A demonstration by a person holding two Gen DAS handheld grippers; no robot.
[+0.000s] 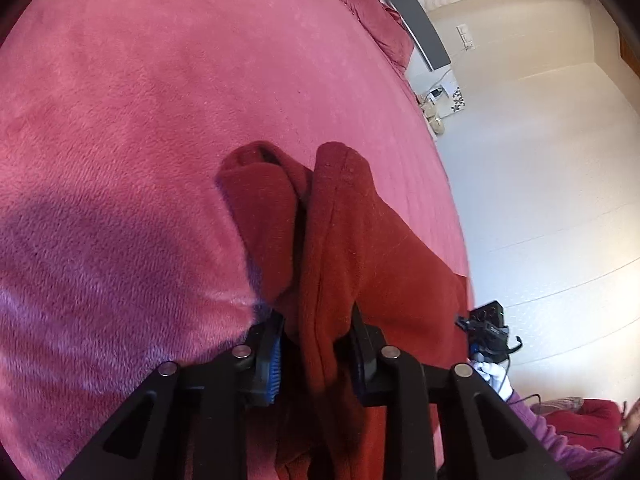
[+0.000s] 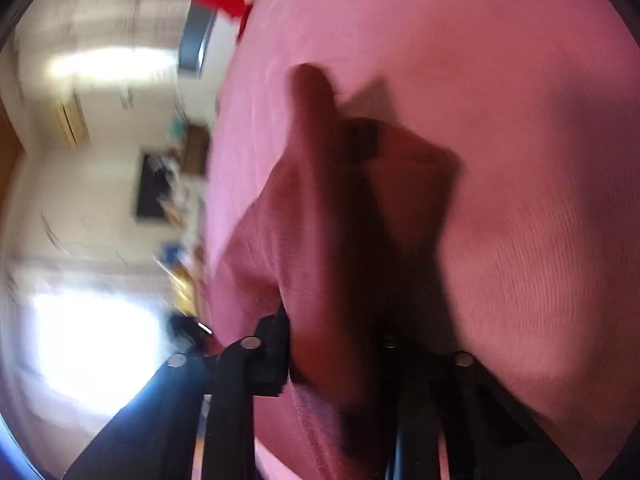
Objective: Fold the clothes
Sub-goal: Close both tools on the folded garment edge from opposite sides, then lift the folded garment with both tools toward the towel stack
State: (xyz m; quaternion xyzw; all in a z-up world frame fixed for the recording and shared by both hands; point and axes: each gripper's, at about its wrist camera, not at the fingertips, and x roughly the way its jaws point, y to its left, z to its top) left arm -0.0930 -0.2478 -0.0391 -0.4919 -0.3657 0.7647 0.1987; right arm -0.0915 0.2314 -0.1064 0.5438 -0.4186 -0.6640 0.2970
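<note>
Left wrist view: pink fleece blanket [image 1: 140,140] fills the frame; a dark red garment [image 1: 340,240] runs from 6 toward 12 o'clock, clamped by the left gripper [image 1: 316,356]. Right gripper [image 2: 336,344] also pinches it, blurred. Thick bunched fabric could slip free, skewing the fold.

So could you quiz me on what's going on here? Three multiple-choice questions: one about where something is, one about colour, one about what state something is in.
1. Where does the garment lie?
A. on the white floor
B. over the pink blanket
C. on a chair

2. What colour is the garment?
A. dark red
B. green
C. white

3. What is the left gripper doing?
A. hanging open
B. shut on nothing
C. shut on the garment

Answers:
1 B: pink blanket spreads under and around it.
2 A: the cloth is deep red in both views.
3 C: the cloth is bunched between its jaws; the right gripper holds it too.
</note>
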